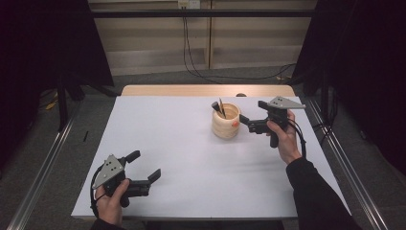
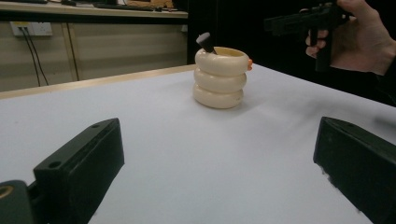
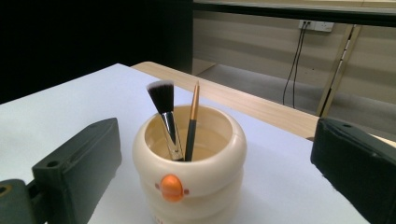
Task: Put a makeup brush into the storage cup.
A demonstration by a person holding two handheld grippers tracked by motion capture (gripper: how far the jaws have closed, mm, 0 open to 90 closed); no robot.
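I find no legible text, label, brand, number or sign in any view, neither on the cream holder nor on the wall socket plate.

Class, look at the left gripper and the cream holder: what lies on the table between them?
Nothing: in the left gripper view, bare white table runs from the left gripper to the holder.

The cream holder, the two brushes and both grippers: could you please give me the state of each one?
Cream holder: upright on the white table, touched by neither gripper.
Makeup brush: standing in the holder, bristles up.
Thin brush: standing in the holder beside it.
Right gripper: open, just by the holder, nothing between its jaws.
Left gripper: open, holding nothing, low over the table's near side.
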